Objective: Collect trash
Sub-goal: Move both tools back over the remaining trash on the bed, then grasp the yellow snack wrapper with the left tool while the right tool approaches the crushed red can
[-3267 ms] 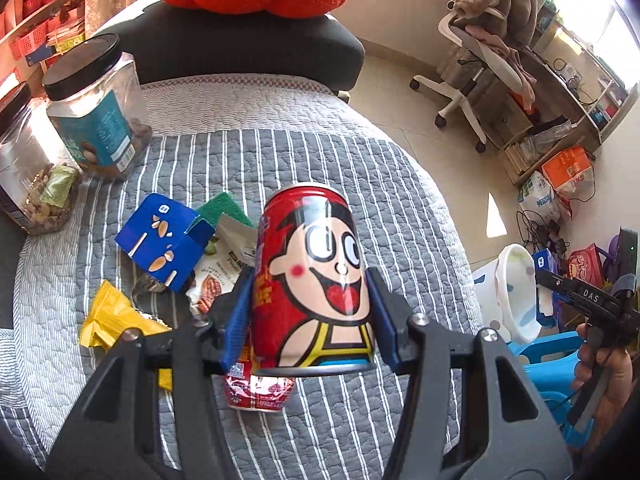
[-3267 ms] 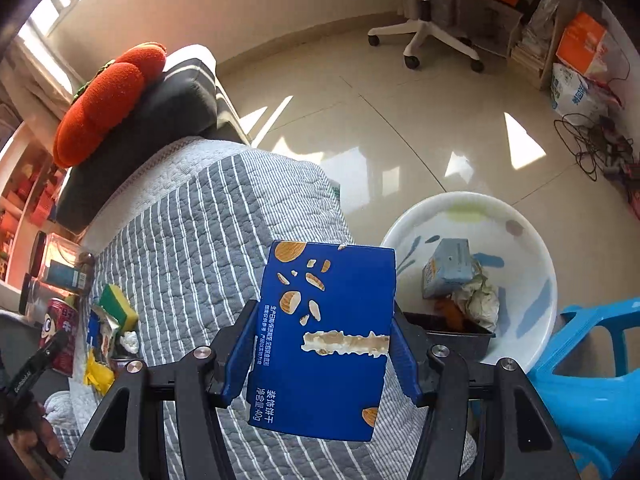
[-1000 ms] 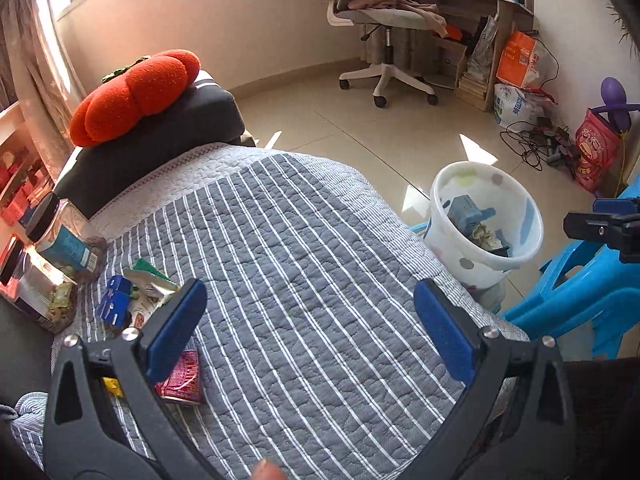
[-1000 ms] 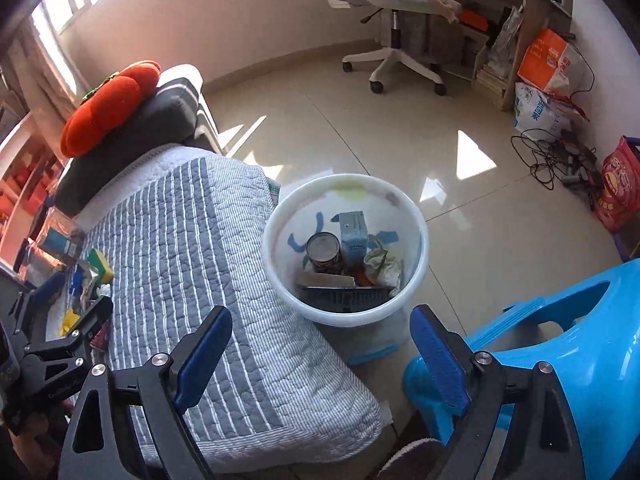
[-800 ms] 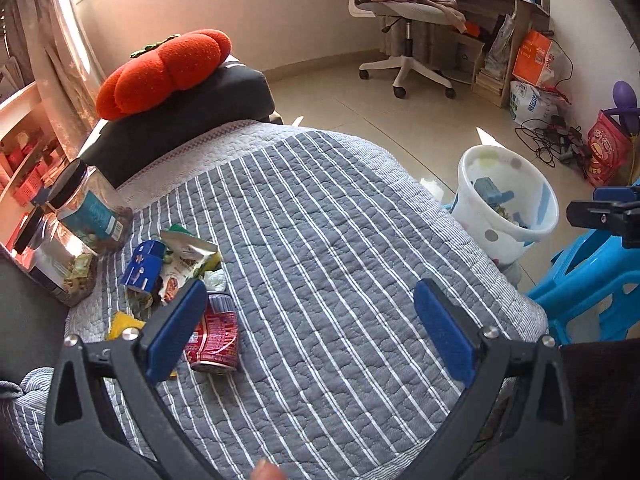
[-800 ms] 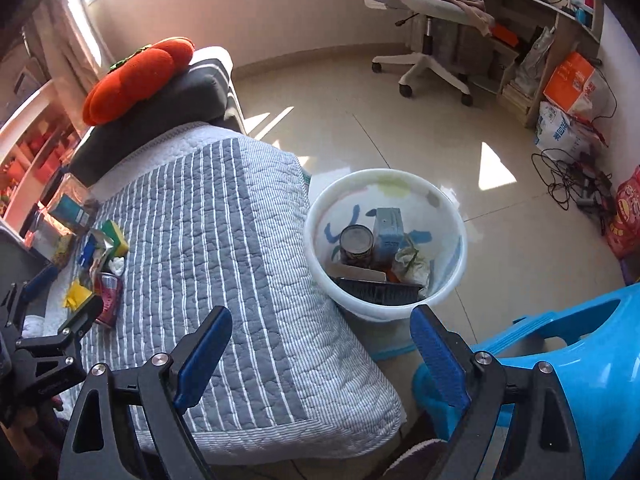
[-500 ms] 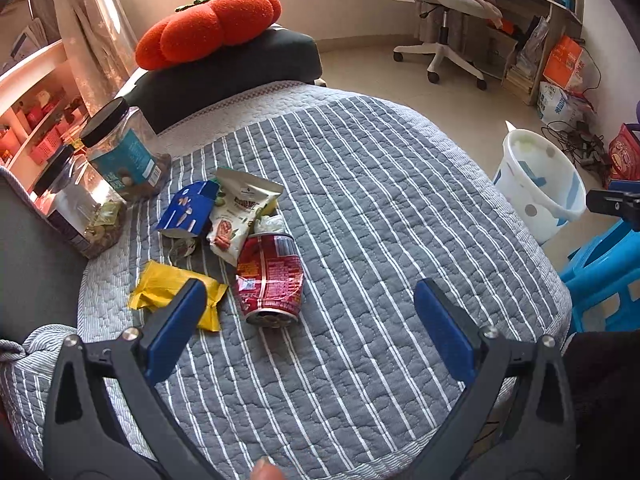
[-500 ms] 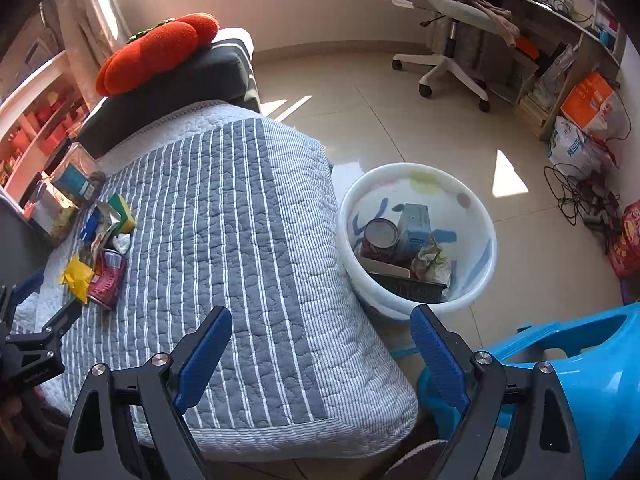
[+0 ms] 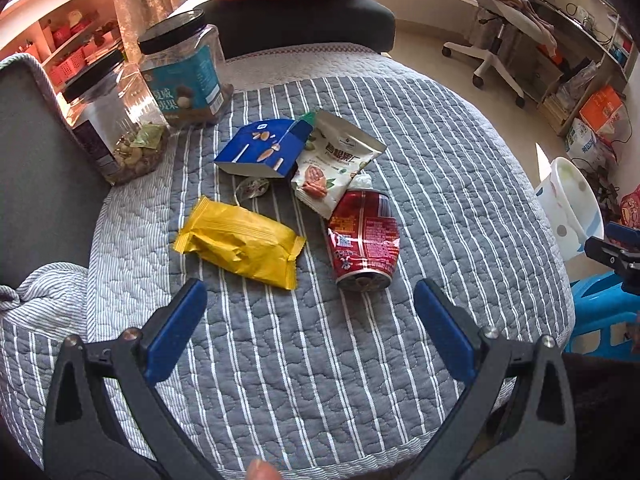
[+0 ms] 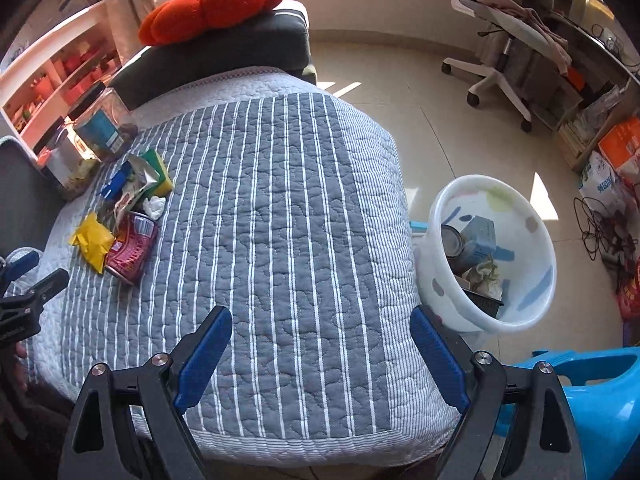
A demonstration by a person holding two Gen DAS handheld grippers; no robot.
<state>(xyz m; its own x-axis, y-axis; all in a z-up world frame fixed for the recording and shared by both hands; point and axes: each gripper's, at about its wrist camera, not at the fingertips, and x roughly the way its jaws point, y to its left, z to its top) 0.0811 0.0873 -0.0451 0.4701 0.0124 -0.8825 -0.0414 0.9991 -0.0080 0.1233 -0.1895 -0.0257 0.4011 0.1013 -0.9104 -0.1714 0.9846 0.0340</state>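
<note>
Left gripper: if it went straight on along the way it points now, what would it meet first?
Probably the bare striped quilt, just short of the crushed red can and yellow wrapper. The left gripper is open and empty; depth is uncertain.

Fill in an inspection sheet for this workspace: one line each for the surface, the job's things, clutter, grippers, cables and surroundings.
Surface: striped grey quilt.
Job's things: dented red can on its side, yellow wrapper, snack bag, blue box; white bin on the floor, partly filled.
Clutter: two lidded jars at the quilt's edge.
Grippers: left gripper and right gripper open, empty.
Cables: tangle on the floor past the bin.
Surroundings: office chair, blue stool, orange cushion.
</note>
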